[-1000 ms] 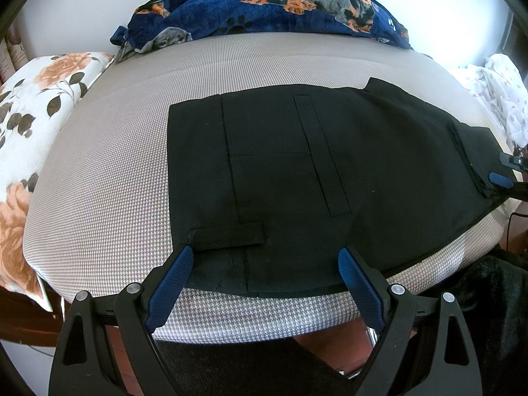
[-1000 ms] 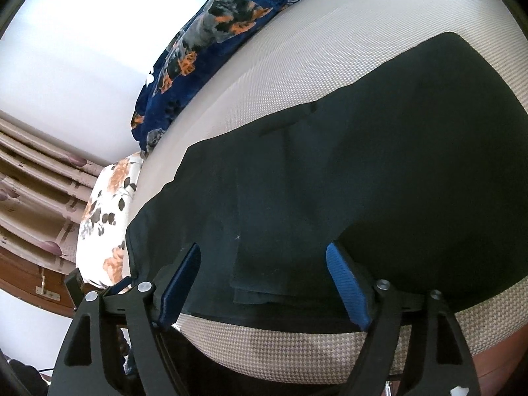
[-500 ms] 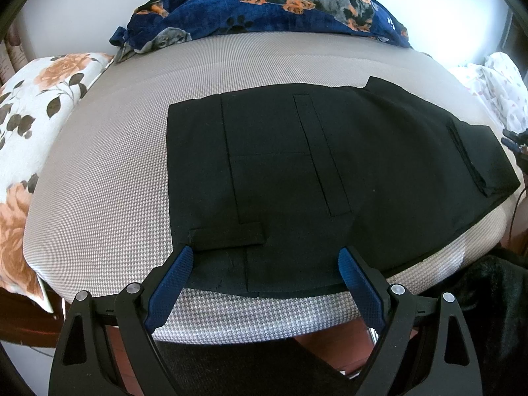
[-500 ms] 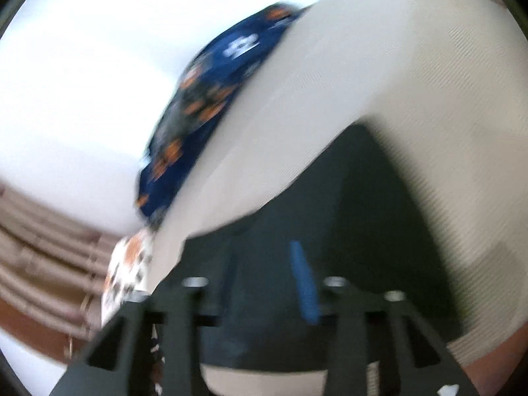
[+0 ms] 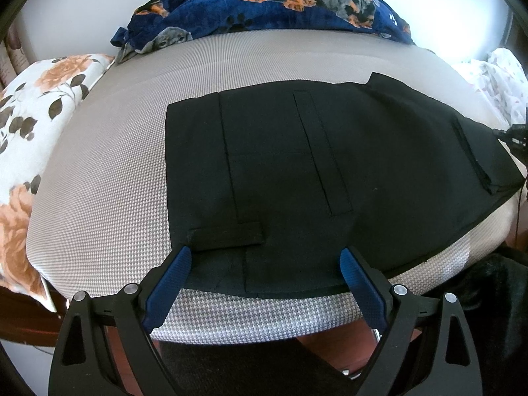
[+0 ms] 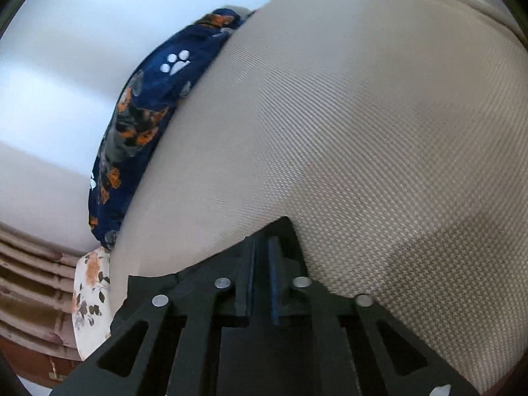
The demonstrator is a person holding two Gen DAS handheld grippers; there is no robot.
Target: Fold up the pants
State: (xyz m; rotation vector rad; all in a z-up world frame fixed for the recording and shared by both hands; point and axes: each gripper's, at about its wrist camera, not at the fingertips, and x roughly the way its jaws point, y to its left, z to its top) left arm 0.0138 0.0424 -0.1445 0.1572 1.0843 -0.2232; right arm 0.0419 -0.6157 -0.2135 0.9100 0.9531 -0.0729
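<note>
Here, the black pants (image 5: 297, 171) are laid lengthwise across the bed (image 5: 109, 178), waist edge between the wide-open left tool (image 5: 264, 264), while the right tool (image 6: 262, 254) is clamped shut at their far end.

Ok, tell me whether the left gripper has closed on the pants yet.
No: the left gripper stands wide open, its blue pads apart over the near edge of the black pants.
</note>
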